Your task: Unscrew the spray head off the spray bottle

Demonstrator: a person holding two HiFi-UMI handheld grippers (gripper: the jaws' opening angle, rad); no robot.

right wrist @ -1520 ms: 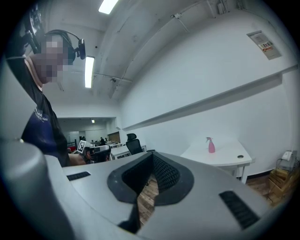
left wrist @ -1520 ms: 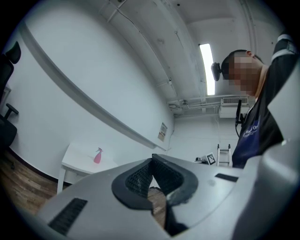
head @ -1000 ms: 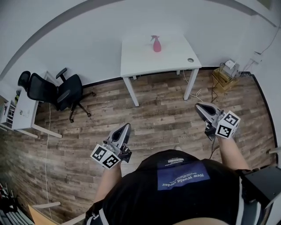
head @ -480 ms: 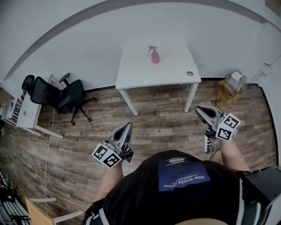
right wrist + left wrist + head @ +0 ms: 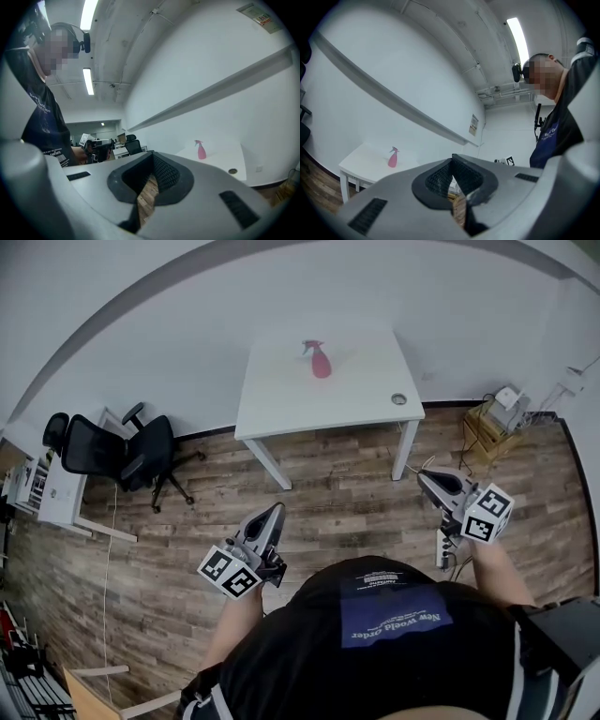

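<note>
**Spray bottle far ahead, both hand-held grippers closed and empty**

A pink spray bottle [image 5: 321, 363] stands upright toward the back of a white counter [image 5: 366, 395]. Its spray head [image 5: 308, 345] is on top, so its long axis is vertical. It lies ahead of the person, between the two arms and well apart from both across the wood floor [image 5: 347, 484]. The left hand-held gripper [image 5: 273, 511] and right hand-held gripper [image 5: 423, 474] have their jaws pressed together, holding nothing. Neither looks clearly nearer.
</note>
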